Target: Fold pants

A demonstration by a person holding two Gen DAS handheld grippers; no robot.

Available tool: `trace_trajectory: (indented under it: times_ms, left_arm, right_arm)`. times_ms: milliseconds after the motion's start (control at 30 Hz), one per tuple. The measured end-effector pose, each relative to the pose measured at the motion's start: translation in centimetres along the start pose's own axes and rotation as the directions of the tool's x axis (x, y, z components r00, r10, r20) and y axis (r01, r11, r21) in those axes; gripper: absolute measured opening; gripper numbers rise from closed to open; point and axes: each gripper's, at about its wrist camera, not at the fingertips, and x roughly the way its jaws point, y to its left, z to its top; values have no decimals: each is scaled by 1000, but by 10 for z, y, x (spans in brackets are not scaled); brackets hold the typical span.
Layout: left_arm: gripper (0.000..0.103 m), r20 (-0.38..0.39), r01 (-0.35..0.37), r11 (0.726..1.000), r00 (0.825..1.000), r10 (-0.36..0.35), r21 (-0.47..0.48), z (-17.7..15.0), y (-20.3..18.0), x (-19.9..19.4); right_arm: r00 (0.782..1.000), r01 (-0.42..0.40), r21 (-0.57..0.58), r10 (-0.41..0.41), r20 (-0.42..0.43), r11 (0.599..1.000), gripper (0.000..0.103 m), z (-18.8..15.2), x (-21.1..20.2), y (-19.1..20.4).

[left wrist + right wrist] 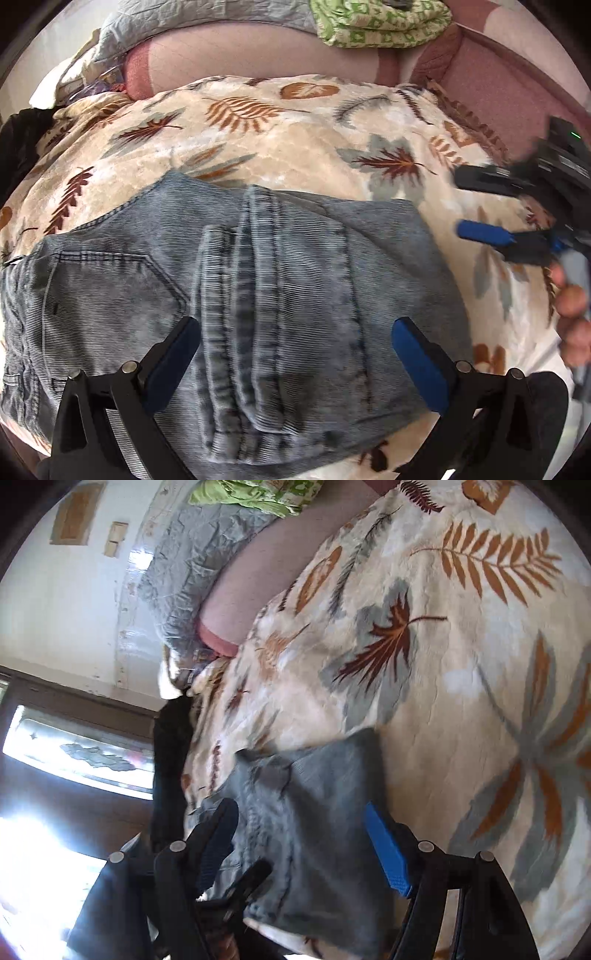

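Right now the pants (258, 295), a pair of faded blue-grey jeans, lie folded into a compact bundle on the leaf-patterned blanket (295, 147) that covers the bed, with a back pocket showing on the left of the bundle and thick seams running down its middle. No box, basket or other container shows in either view; the blanket alone bears the jeans. The left gripper (295, 354) hangs over the bundle with its blue-padded fingers spread wide, one to each side of the central seams and nothing pinched between them; whether the pads touch the denim cannot be told. The right gripper (301, 838) also stands spread, its jaws apart over the right edge of the jeans with no cloth clamped; in the left wrist view it sits off to the right of the bundle, above the bare blanket, with the person's hand (572, 314) behind it. Beyond the blanket lies a pink sheet (240, 59), with a grey quilted cover (184, 18) and a folded green-and-white cloth (380, 26) at the far edge. A dark garment (170, 760) sits at the blanket's left border, near a bright window (74, 746).
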Motion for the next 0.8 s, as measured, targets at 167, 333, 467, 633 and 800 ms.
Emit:
trace_trajectory:
  times_ms: [167,333,467,633,800]
  left_arm:
    - [103,-15,-44,997,999,46,70,-7,-18,13]
    - [103,-47,-41,998,998,44,55,-11,-9,18]
    - [103,-10,-20,999,1000,21,40,-6,-12,6]
    - [103,-41,-71,997,997,70,-23,10,-2,17]
    - [103,16,-82,994,996,84,-69,33,17,2]
  right_arm:
    - [987,122,-25,-124,-103,992,42,26,44,-10]
    - [973,195,-148,-210,-93,970,12,25,55,7]
    - [968,239,-275,-250,-3,931,12,32,47,41]
    - [930,337,-332,-367,-31,881,16,30,78,32]
    - [978,209,-207,-206,35,956,35,19,23,17]
